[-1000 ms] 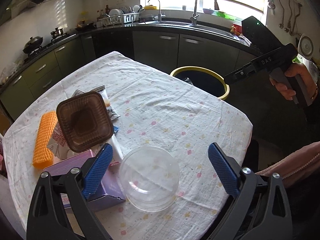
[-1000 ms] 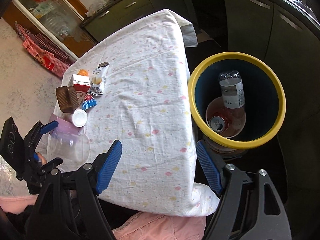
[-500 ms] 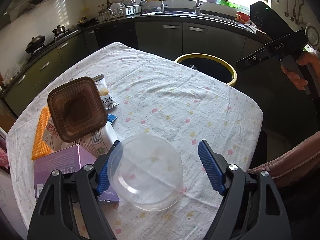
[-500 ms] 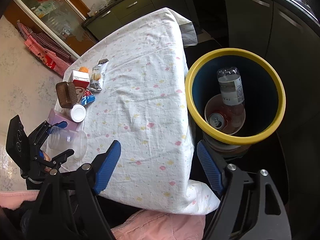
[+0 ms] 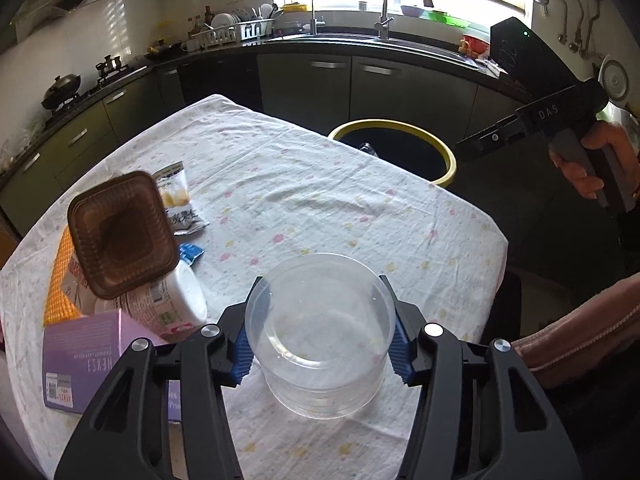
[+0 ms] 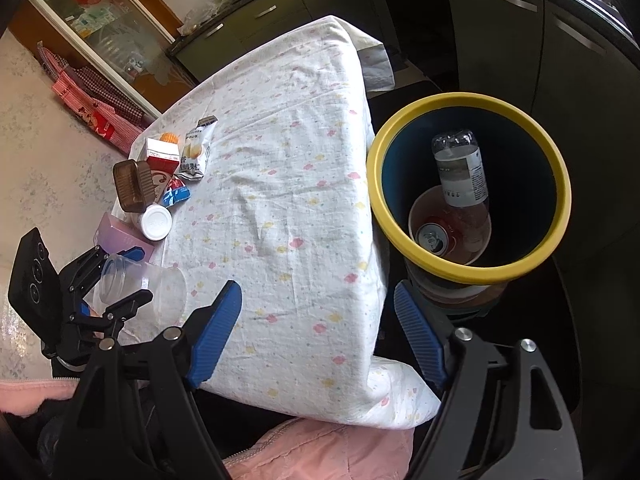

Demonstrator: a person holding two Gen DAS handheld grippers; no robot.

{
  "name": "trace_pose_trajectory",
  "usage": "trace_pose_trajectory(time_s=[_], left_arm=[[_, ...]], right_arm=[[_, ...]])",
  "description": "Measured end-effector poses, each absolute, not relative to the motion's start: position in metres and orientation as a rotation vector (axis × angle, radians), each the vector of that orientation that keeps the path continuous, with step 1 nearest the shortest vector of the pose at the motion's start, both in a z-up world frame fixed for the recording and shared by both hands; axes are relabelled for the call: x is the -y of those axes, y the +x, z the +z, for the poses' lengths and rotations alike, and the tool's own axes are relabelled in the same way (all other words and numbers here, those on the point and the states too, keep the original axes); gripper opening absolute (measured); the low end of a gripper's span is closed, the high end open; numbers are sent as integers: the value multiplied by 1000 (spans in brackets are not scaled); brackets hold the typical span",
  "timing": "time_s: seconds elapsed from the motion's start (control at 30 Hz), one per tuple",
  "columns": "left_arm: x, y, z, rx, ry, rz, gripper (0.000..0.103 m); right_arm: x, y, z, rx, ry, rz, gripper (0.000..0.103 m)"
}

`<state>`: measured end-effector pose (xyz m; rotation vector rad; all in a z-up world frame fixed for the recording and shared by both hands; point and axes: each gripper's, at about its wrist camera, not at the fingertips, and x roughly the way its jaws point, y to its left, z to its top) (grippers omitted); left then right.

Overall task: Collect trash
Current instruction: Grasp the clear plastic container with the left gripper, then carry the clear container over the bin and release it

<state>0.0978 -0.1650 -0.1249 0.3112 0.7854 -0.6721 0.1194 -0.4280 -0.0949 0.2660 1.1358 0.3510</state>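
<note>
A clear plastic cup lies on its side on the flowered tablecloth, mouth facing me. My left gripper is around it, jaws closing, and both blue pads touch the cup's sides. The right wrist view shows the same cup between the left gripper's fingers at the table's near left corner. My right gripper hangs open and empty over the table edge beside the yellow-rimmed bin. A plastic bottle and a can lie in the bin.
More trash lies left of the cup: a brown plastic tray, a snack wrapper, a white-capped jar, a purple box and a small blue wrapper. The bin stands beyond the table's far right edge. Kitchen counters line the back.
My left gripper has moved forward over the clear cup and its jaws have come in from wide apart to the cup's sides. The right gripper has stayed put.
</note>
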Motion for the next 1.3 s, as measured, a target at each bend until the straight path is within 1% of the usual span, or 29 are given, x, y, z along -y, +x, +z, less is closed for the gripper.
trace_pose_trajectory(time_s=[0.27,0.5,0.63,0.87,0.97,1.0,1.03,1.2,1.27,1.3], left_arm=[[206,121,-85,-747,289,-722,53],[297,168,-60,-715,298,-807,54],[350,199,-63,-729,299,-844,54],[424,258,-99,-825,271,-785,55],[440,273,-114,-849,281,-748,58],[445,276,-117,-856,281,-739,67],[445,276,-119,-855,279,-735,72],[421,261,-103,-816,272,-695,75],[399,247,-82,-785,259,-677,79],[389,242,-74,-771,251,-669,83]], right_arm=[[457,113,-84,-1065,281,297,75],[506,110,-83,-1016,340,208,75],[527,107,-88,-1014,369,170,75],[550,104,-94,-1006,423,136,75],[552,103,-96,-1015,428,128,75],[552,103,-95,-1014,428,127,75],[553,102,-94,-1011,428,125,75],[549,98,-90,-1000,421,127,75],[546,98,-92,-1002,415,130,76],[544,98,-93,-1005,414,133,75]])
